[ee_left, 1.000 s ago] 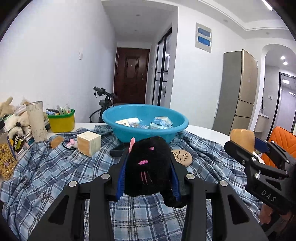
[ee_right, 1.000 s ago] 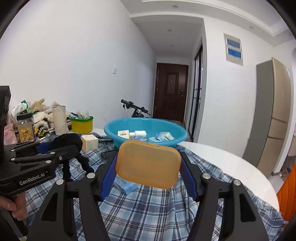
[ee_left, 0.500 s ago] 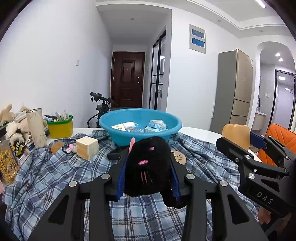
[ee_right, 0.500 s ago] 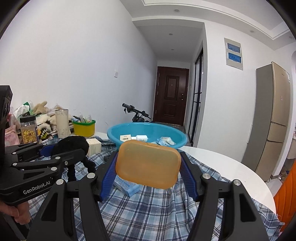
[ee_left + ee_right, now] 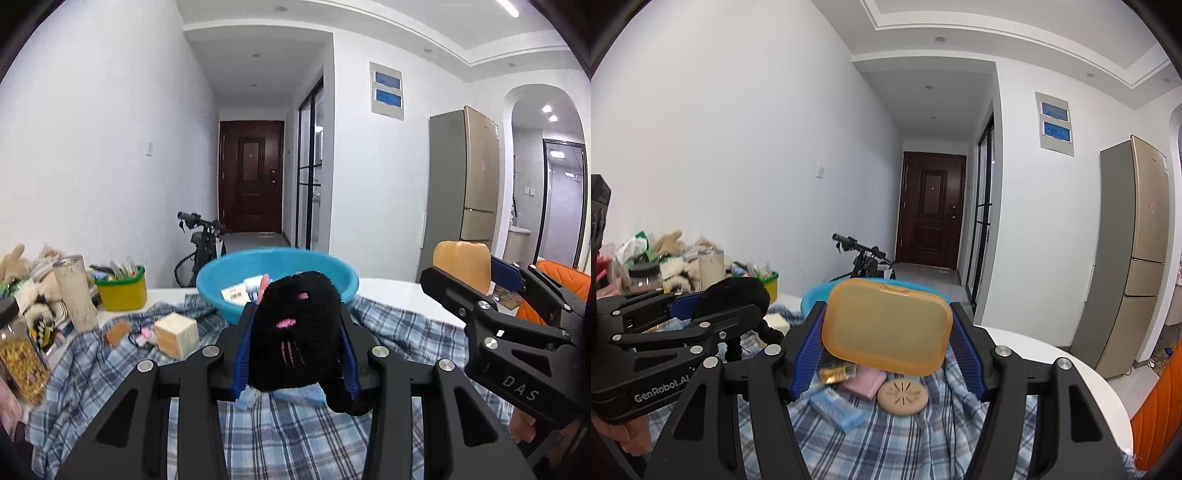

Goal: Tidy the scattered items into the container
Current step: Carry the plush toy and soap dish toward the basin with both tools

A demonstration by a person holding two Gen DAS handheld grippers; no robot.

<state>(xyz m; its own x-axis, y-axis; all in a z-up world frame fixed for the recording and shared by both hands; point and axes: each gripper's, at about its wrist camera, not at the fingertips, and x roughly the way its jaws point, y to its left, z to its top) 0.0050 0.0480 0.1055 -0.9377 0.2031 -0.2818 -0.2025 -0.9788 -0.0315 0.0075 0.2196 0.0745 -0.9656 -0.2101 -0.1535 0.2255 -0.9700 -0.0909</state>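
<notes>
- The left gripper [image 5: 295, 347] clamps a black plush toy [image 5: 295, 332], lifted before the blue basin [image 5: 332, 271].
- The right gripper [image 5: 886, 343] grips an orange case [image 5: 886, 326] above the plaid cloth [image 5: 886, 443].

In the lower middle of each frame I hold a black plush toy [image 5: 295, 332] with pink marks and an orange rounded case [image 5: 886, 326], both lifted above the checked cloth, before the blue basin [image 5: 277, 266] holding small boxes.
</notes>
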